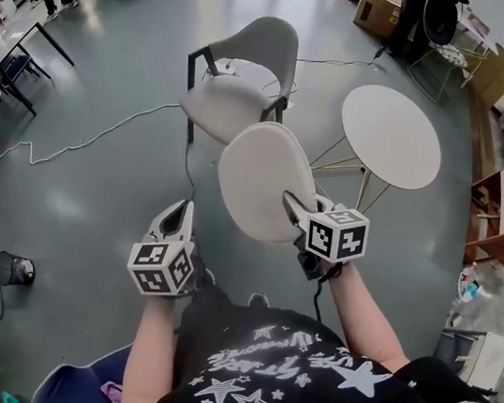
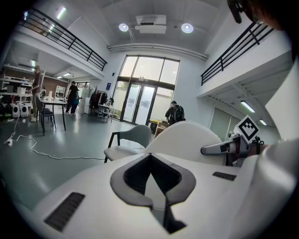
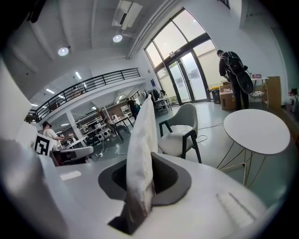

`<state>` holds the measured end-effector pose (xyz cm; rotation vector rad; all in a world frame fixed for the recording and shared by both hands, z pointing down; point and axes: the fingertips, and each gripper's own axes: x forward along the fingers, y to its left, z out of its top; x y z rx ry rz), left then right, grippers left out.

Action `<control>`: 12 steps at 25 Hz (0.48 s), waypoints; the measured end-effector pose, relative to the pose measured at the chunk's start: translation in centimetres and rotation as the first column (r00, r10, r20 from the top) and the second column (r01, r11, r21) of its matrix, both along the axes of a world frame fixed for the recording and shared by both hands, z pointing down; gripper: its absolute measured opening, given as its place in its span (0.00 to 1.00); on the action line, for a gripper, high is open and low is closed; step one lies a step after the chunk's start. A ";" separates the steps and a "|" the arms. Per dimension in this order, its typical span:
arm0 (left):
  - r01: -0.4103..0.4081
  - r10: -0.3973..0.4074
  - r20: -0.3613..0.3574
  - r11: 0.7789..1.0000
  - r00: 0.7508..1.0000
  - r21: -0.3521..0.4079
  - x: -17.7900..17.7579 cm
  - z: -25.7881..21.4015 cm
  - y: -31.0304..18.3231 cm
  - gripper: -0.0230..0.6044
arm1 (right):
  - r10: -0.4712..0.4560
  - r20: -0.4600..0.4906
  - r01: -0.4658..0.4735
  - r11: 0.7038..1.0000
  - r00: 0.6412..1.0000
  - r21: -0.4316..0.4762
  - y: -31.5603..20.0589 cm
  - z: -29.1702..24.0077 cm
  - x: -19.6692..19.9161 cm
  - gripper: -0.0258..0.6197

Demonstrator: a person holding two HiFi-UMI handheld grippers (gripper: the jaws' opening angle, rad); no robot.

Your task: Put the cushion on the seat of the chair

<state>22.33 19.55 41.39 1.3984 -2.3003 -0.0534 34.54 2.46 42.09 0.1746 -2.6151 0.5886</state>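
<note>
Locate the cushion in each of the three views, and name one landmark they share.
Head view: cushion at centre, its lower right edge in the right hand-held gripper.
Left gripper view: cushion right of centre, beyond the jaws.
Right gripper view: cushion edge-on at centre, clamped between the jaws.
Shared landmark: the chair, just beyond the cushion in all three views.

I wore a black short-sleeved T-shirt (image 1: 261, 379), printed with white stars and white lettering, at the bottom of the frame. My left gripper (image 1: 179, 219) and right gripper (image 1: 293, 206) had white shells with darker jaws. Behind each sat a marker cube, the left cube (image 1: 160, 265) and the right cube (image 1: 336, 234), white with black squares. Up close, the left one showed a grey collar (image 2: 187, 182) and dark ribbed slots (image 2: 65, 211).
</note>
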 end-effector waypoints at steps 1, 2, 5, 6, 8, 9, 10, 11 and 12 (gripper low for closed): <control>0.000 0.000 0.002 1.000 1.000 0.000 0.1 0.0 0.0 0.05 | -0.003 0.000 0.003 1.000 1.000 -0.002 0.0 0.0 0.1 0.13; 0.000 0.000 0.004 1.000 1.000 0.000 0.1 0.0 0.1 0.05 | -0.006 -0.001 0.006 1.000 1.000 -0.004 0.0 0.0 0.1 0.13; 0.005 -0.005 0.002 1.000 1.000 0.005 -0.5 -0.2 0.3 0.05 | -0.006 -0.006 0.006 1.000 1.000 -0.013 0.0 0.1 -0.2 0.13; 0.005 -0.005 -0.003 1.000 1.000 0.006 -0.8 -0.1 0.4 0.05 | -0.003 -0.011 0.003 1.000 1.000 -0.018 0.0 0.3 -0.4 0.13; 0.002 -0.002 -0.013 1.000 1.000 -0.001 -1.5 0.6 0.6 0.05 | 0.005 -0.023 -0.006 1.000 1.000 -0.023 0.0 0.7 -0.9 0.13; 0.000 0.000 -0.018 1.000 1.000 -0.006 -2.1 1.0 0.6 0.05 | 0.011 -0.031 -0.012 1.000 0.999 -0.023 -0.1 0.9 -1.3 0.13; -0.001 0.000 -0.025 1.000 1.000 -0.011 -2.7 1.5 0.7 0.05 | 0.017 -0.040 -0.018 1.000 0.999 -0.021 -0.2 1.2 -1.7 0.13; -0.001 0.001 -0.035 1.000 0.999 -0.013 -3.4 1.9 0.8 0.05 | 0.024 -0.048 -0.025 0.999 0.999 -0.020 -0.3 1.4 -2.2 0.13; -0.003 0.002 -0.047 1.000 0.999 -0.012 -4.1 2.3 0.9 0.05 | 0.031 -0.057 -0.032 0.999 0.998 -0.019 -0.4 1.6 -2.8 0.13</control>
